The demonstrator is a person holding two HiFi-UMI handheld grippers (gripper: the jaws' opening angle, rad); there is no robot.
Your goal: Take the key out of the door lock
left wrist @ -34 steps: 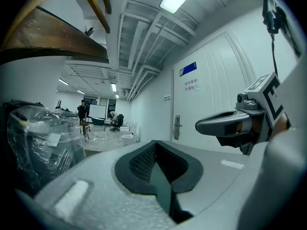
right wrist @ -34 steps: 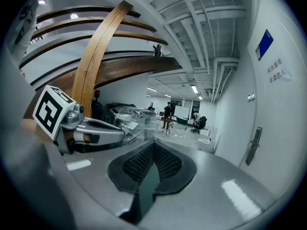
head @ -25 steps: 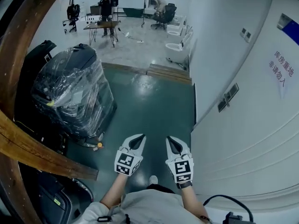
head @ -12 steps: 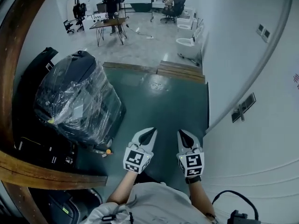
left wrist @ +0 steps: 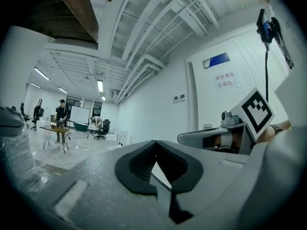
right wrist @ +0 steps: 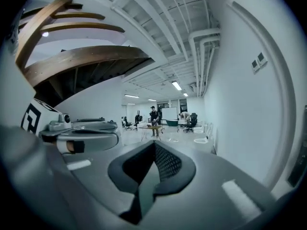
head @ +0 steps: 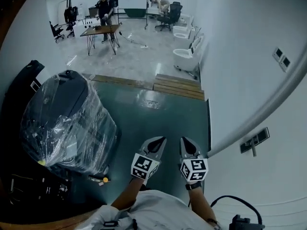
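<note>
No key and no door lock show in any view. In the head view my left gripper [head: 159, 141] and right gripper [head: 185, 141] hang side by side, waist-high over the green floor [head: 158, 114], tips pointing forward. Both are shut with nothing between the jaws. The left gripper view looks past its shut tips [left wrist: 154, 143] toward a white wall carrying a blue plate and a paper sign [left wrist: 225, 79], with the right gripper [left wrist: 225, 135] alongside. From the right gripper view, its shut tips [right wrist: 154, 143] face down the long room, the left gripper [right wrist: 81, 133] beside them.
A black machine wrapped in clear plastic [head: 62, 123] stands at my left. A white wall [head: 249, 71] with switch plates [head: 254, 140] runs along my right. Ahead lie wooden planks [head: 177, 85], white toilets [head: 184, 56], and a table [head: 100, 30] with a person standing at it.
The head view has swung: the curved wooden beam at the left has dropped out of sight and the wall sign has left the frame. Both grippers stay shut, side by side.
</note>
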